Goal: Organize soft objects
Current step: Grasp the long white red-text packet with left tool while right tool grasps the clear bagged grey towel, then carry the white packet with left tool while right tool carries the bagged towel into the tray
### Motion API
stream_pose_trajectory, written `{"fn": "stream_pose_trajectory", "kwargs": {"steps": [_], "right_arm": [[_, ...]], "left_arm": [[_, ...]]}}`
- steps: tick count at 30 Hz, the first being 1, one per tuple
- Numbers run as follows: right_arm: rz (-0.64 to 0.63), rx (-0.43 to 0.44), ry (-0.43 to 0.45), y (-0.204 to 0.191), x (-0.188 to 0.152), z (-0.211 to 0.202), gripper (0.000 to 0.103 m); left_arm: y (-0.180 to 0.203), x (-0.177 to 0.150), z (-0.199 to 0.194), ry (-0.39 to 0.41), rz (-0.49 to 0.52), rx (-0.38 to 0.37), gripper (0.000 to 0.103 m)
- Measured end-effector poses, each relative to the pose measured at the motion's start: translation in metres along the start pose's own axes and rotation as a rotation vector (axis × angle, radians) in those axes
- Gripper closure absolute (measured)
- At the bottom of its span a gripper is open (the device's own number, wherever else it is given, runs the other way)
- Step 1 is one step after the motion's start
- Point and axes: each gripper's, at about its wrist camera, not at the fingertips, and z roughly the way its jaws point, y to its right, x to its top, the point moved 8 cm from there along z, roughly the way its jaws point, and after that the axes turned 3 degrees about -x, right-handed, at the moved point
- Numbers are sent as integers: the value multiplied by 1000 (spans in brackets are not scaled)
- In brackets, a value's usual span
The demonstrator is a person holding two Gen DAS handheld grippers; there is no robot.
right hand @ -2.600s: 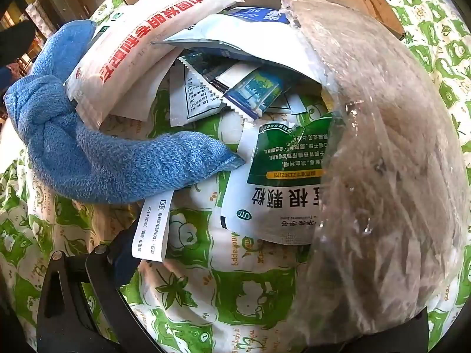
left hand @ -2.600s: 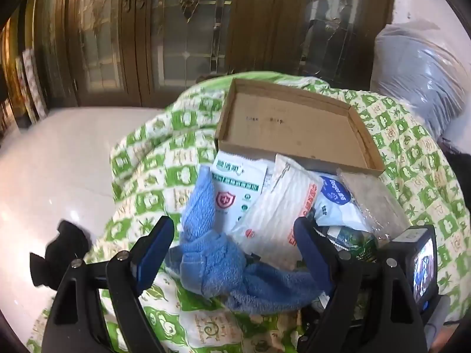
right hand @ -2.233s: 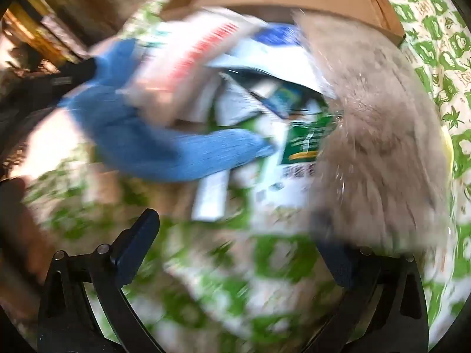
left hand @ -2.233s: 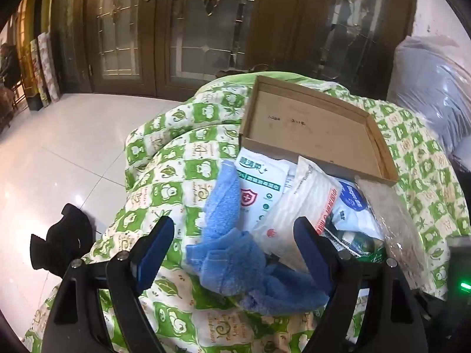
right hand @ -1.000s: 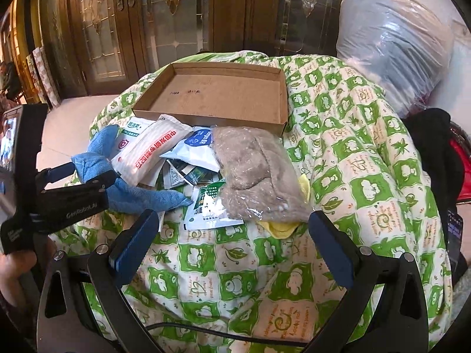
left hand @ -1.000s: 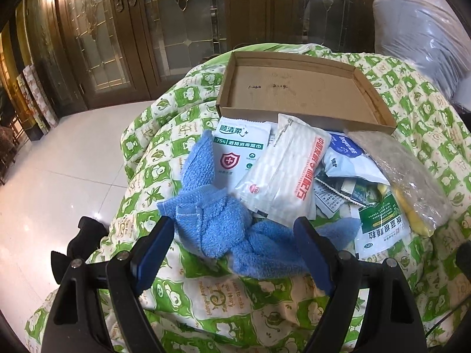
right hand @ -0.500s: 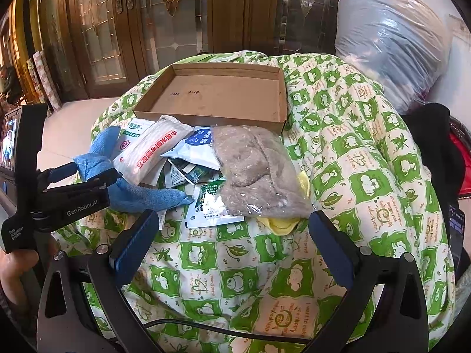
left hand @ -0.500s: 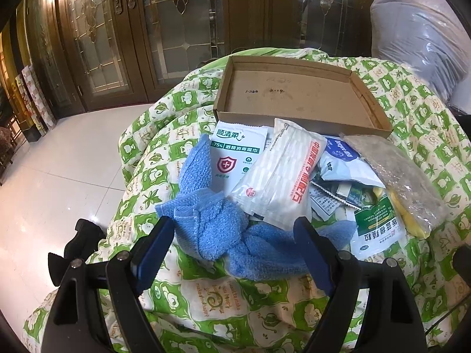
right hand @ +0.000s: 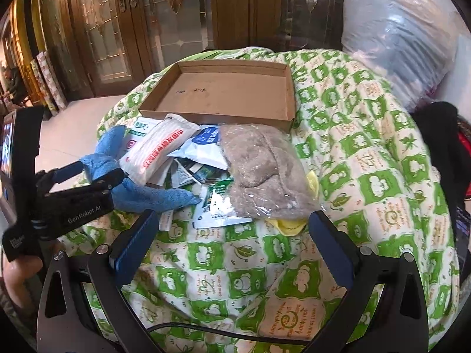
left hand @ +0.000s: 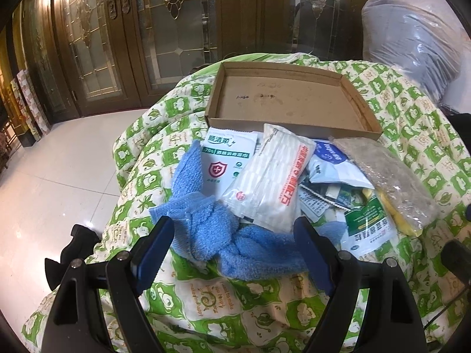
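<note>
Green-and-white patterned quilt (right hand: 368, 158) over a mound, glossy white floor (left hand: 53, 176) and dark glazed wooden doors (left hand: 176, 29) behind, empty cardboard tray (right hand: 287, 100) on top, soft pile just before it — blue towel (left hand: 235, 247), white packets (left hand: 273, 176), bagged grey cloth (right hand: 259, 170) — left gripper (left hand: 235, 253) and right gripper (right hand: 232, 235) both spread wide, holding nothing.

A green-and-cream patterned quilt (right hand: 368, 158) is draped over the support. On it an open cardboard tray (right hand: 290, 100) is laid, with a blue towel (left hand: 235, 244), packets (left hand: 273, 182) and a bagged grey cloth (right hand: 262, 170) heaped just before it
</note>
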Motion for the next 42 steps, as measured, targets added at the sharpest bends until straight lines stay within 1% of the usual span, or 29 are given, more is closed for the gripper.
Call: {"fn": "stream_pose_trajectory", "kwargs": {"steps": [1,5,9,11,14,16,20,22,27,29,31,32,34,35,36,37,38,42], "right_arm": [[10,17,-8,2,4,1,0],[37,39,-26,14,22,3,0],[25,52,-36,23,40,8,0],[38,99,-73,25,47,17,0],[77,142,-127,33,54,31,1],[90,169,-157,40,59,43,4],[88,204,-202,45,66,62,5],[86,219,-219,46,70,72,5],[44,202,-264,41,70,96,5],[30,189,-281,38,66,106,5],[9,156,-302,36,60,118,5],[1,150,-320,34,56,124,5],[-2,144,-349,31,46,134,5],[-4,141,-356,29,43,138,6],[-4,132,-356,28,39,142,15],[-3,129,-357,29,38,146,27],[3,129,-357,28,37,149,30],[63,137,-310,36,40,147,53]], "left_arm": [[1,1,0,0,1,-7,19],[5,6,0,-1,-1,-44,19],[12,13,6,-19,15,-78,19],[16,18,10,-28,30,-97,19],[22,24,18,-44,56,-117,19],[25,28,27,-61,75,-127,19],[32,35,47,-93,110,-124,19],[36,38,54,-97,131,-118,19],[42,39,73,-117,190,-100,20],[42,38,78,-124,185,-110,19],[42,37,80,-126,174,-126,20],[41,36,80,-126,172,-129,22],[41,35,81,-125,169,-140,35],[41,34,82,-130,165,-149,38],[43,35,84,-136,165,-151,42],[43,33,84,-140,167,-151,45],[44,33,84,-137,173,-147,46],[46,33,78,-115,173,-156,50]]}}
